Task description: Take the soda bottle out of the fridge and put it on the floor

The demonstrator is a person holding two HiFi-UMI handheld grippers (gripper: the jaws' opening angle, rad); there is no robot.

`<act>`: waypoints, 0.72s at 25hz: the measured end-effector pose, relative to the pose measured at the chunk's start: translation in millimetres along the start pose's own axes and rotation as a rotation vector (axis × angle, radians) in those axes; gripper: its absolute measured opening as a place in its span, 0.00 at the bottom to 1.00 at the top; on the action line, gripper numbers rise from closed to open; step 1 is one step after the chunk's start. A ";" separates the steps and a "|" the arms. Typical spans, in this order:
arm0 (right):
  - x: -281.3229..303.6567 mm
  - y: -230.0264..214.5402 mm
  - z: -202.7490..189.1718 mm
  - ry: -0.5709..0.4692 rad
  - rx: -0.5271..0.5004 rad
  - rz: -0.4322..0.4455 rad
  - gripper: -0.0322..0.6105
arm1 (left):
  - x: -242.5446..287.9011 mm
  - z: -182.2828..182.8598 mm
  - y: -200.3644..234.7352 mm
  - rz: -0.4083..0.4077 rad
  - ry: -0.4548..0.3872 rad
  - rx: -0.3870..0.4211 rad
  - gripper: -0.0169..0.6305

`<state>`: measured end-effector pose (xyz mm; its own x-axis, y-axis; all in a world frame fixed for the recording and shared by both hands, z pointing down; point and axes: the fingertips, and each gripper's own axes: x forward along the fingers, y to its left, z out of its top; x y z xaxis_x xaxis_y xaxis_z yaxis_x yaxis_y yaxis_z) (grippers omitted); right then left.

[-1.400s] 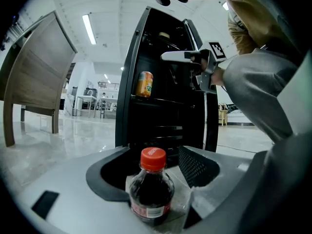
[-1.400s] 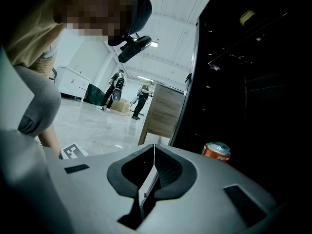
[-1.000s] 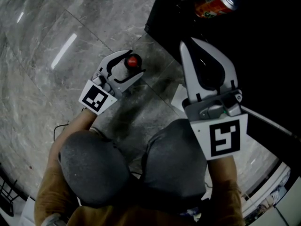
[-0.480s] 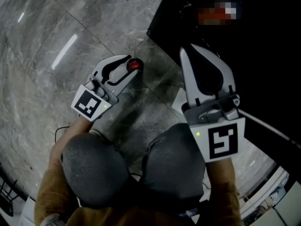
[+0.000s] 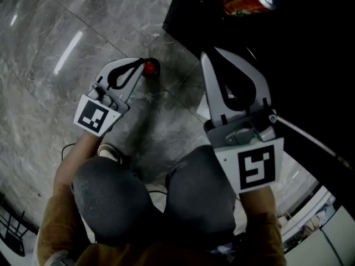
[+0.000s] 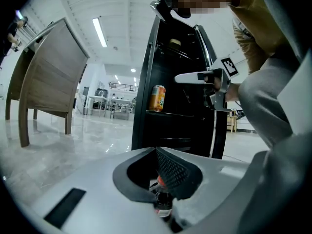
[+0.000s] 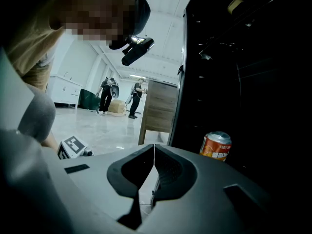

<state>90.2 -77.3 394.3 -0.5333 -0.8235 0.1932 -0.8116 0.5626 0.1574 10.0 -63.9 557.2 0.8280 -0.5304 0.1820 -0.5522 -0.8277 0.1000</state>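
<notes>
The soda bottle (image 5: 150,68), dark with a red cap, stands upright on the grey marble floor in front of the open black fridge (image 5: 310,65). My left gripper (image 5: 141,63) is just to the left of the cap with its jaws shut and nothing between them. In the left gripper view the bottle (image 6: 162,206) shows low behind the shut left gripper (image 6: 156,151). My right gripper (image 5: 213,55) hovers at the fridge's front edge, shut and empty; its own view shows the right gripper (image 7: 154,147) with its pads meeting.
An orange can (image 5: 247,1) stands on a fridge shelf; the same can (image 7: 216,146) is right of my right jaws. The person's knees (image 5: 155,204) fill the lower head view. A wooden table (image 6: 48,82) stands off to the left. People (image 7: 109,94) stand far off.
My left jaws went from wide open around the bottle's neck to shut, and the gripper drew back to the left. The bottle stays standing on the floor. The right gripper barely moved.
</notes>
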 end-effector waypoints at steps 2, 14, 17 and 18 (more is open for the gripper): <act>-1.1 4.3 6.8 0.001 0.006 -0.003 0.05 | 1.9 6.7 2.8 0.014 0.003 0.007 0.03; 1.7 24.4 42.3 0.121 0.021 0.054 0.05 | -16.4 38.2 -9.4 0.064 0.093 -0.037 0.03; -0.9 41.7 59.7 0.138 0.006 0.117 0.05 | -33.6 55.2 -20.6 0.084 0.121 -0.088 0.03; -4.1 45.4 67.9 0.139 0.006 0.125 0.05 | -39.2 67.4 -22.7 0.088 0.121 -0.078 0.03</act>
<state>39.3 -53.4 334.9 -0.5923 -0.7291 0.3430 -0.7428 0.6590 0.1181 -3.4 -36.6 481.8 0.7607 -0.5708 0.3091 -0.6321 -0.7597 0.1527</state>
